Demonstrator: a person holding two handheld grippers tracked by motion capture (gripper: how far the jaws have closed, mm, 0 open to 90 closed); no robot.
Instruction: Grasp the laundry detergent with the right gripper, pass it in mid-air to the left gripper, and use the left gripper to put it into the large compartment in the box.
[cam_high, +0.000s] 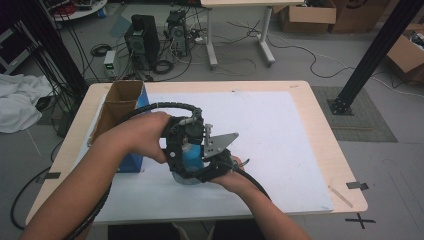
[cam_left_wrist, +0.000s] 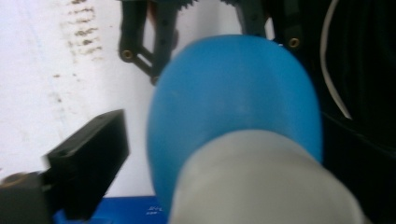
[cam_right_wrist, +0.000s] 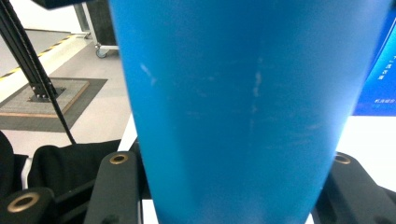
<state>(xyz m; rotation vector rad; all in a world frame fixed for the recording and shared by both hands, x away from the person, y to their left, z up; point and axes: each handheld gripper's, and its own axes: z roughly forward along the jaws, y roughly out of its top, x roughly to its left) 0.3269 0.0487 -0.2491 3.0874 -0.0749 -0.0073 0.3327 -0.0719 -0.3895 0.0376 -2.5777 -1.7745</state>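
The right tool (cam_high: 197, 167) clamps the body of a smooth blue plastic bottle (cam_high: 190, 156) with a grey cap (cam_left_wrist: 266, 182), held just above the white-covered surface (cam_high: 280, 135). The left tool (cam_high: 182, 137) straddles its capped end, jaws parted around it, beside an open cardboard box (cam_high: 120, 107).

high view: even, diffuse indoor light, fairly bright; soft, low-res
mat (cam_high: 280, 140): near blown-out white, no hard glare
shadows: faint, soft under arms & box (cam_high: 120, 117)
edges: slight wide-angle bend at table (cam_high: 327, 150) rim
left gripper view: bottle (cam_left_wrist: 233, 107) too close, blurred; cap (cam_left_wrist: 266, 182) smeared grey; jaw at left soft; right side dark
right gripper view: bottle (cam_right_wrist: 247, 107) sharpish w/ scuffs visible, evenly lit; floor behind mildly soft
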